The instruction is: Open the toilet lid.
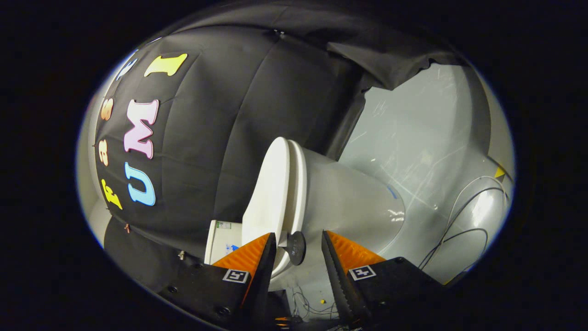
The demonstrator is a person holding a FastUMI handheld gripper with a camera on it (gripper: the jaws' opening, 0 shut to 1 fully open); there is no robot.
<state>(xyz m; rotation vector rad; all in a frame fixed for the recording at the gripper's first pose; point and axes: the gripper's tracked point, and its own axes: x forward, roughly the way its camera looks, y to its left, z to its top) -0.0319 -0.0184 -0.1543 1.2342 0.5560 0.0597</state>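
I'm holding the gripper [298, 257] rolled sideways, so the toilet [344, 207] is looking tipped over to me. The 2 orange fingers [245, 259] are spread fairly wide and gripping nothing. Sitting in the gap between them is a small dark round knob [295, 247] fixed at the front edge of the toilet lid [268, 193], closer to the 1 finger than the other. The lid itself is lying flat against the seat [298, 184], so it's not opened yet.

What's worrying me: if I'm closing from here, I think the nearer finger is going to hit the knob first and shove it sideways, or the tips are going to pinch just its rim and slip off once I'm lifting. Going in too deep could also wedge a fingertip against the seat edge.

Around it: the cistern [223, 239] is sitting behind the lid against the black cloth wall [220, 115], and loose cables [459, 220] are trailing over the grey floor [413, 138] beside the bowl. Nothing seems to be blocking the lid's swing, though it'll be stopping at the cistern.
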